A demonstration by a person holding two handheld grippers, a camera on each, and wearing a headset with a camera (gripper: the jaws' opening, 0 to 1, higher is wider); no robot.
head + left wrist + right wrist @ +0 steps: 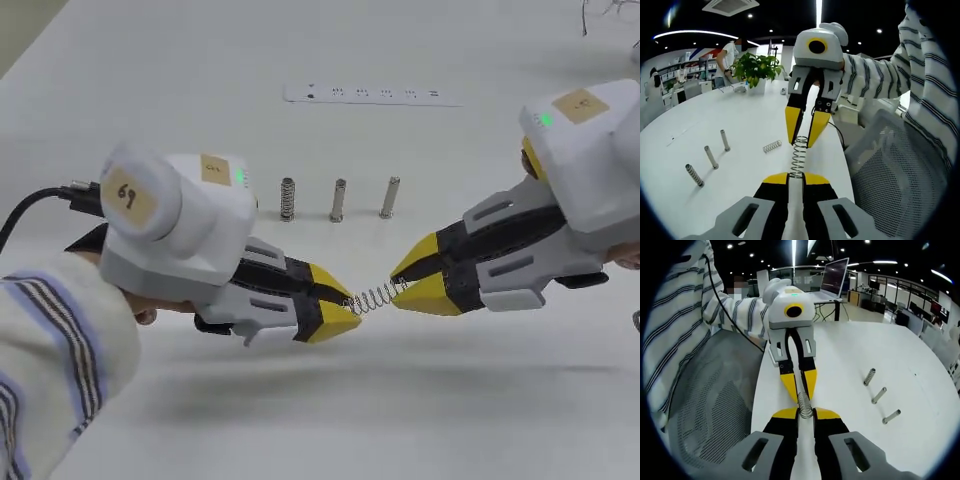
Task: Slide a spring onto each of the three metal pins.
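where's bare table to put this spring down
Bare table lies between the power strip and the pins, and on the near side below the left claw and right claw. Crowded: the pin row, and between the claws, where the spring is held.

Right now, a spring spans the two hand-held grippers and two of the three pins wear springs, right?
No: the head view shows only one metal pin wearing a spring. A second spring does span the left hand-held gripper and right hand-held gripper.

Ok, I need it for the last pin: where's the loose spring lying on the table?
In the left gripper view, the loose spring lies on the table, between a bare pin and the right gripper.
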